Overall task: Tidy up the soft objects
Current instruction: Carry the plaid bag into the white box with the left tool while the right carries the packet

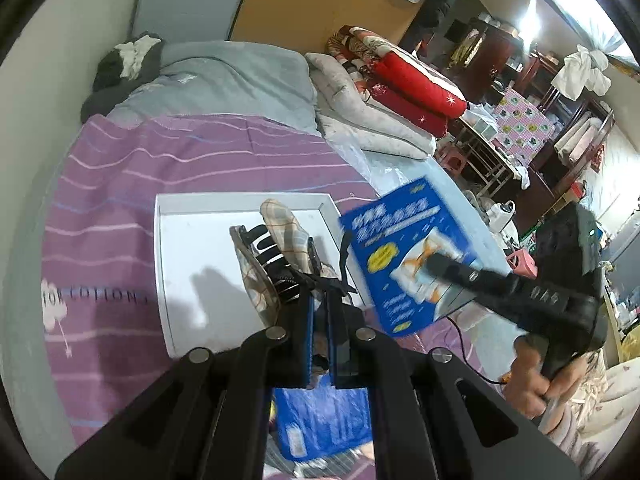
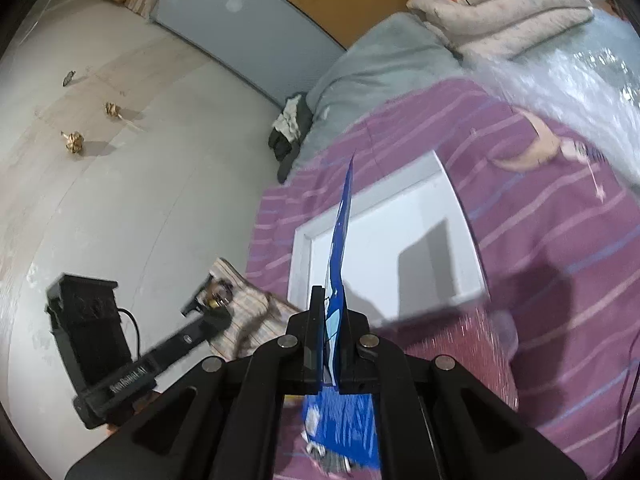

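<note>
On the purple striped bedsheet [image 1: 132, 184] we read printed letters that look like "COTTON" beside a pale flower motif, upside down in the left wrist view. The blue package [image 1: 408, 256] carries white and yellow lettering that is too blurred for us to read. On the arm of the left gripper, seen from the right wrist camera, there is white lettering we cannot make out.

Our left gripper [image 1: 320, 312] is nearly closed on a checked fabric item with black straps [image 1: 280, 240], held up above the white tray [image 1: 188, 240]. From the right wrist view the same checked fabric [image 2: 248, 312] sits at the tip of the left gripper [image 2: 212, 300], off the bed's edge above the floor.

Our right gripper [image 2: 330, 344] is fully closed on the blue package [image 2: 340, 240], which stands edge-on between the pads above the near rim of the white tray [image 2: 380, 208]. In the left wrist view the right gripper [image 1: 436, 264] holds that package just beside the tray's right wall, a hand [image 1: 532, 376] gripping its handle.

The tray lies flat on the sheet. Beyond it are a grey quilt [image 1: 240, 76], folded pale bedding [image 1: 360, 112] and red cushions [image 1: 412, 80]. The floor [image 2: 120, 160] is pale grey, with small crumpled scraps [image 2: 74, 142] on it.
</note>
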